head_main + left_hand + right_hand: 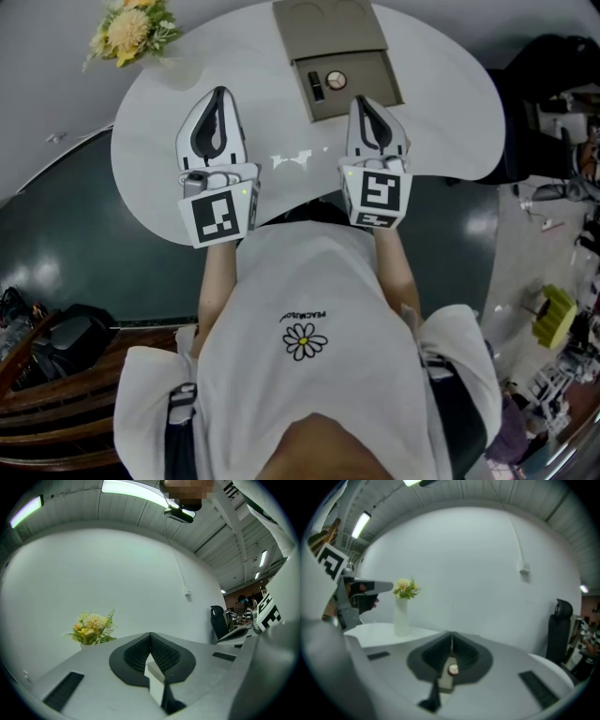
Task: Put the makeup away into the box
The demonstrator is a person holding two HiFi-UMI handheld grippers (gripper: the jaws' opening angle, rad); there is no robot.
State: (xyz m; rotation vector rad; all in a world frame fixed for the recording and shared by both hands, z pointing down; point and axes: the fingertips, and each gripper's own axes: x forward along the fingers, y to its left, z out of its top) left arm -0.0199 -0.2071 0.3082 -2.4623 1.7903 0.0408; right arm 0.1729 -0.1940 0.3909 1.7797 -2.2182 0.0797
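A tan box (367,86) lies open at the far side of the white table (441,103), its lid (328,28) folded back. Inside rest a dark lipstick tube (317,85) and a round compact (336,80). My right gripper (360,99) is shut and empty, its tip just beside the box's right front corner. In the right gripper view the closed jaws (451,637) frame the box (445,682) and compact (453,669) below. My left gripper (219,92) hovers over the table's left part, shut with nothing in it (150,635).
A vase of yellow flowers (131,28) stands at the table's far left corner (91,629) (402,613). A black office chair (560,625) and cluttered desks lie to the right. The table's curved near edge runs just under both grippers.
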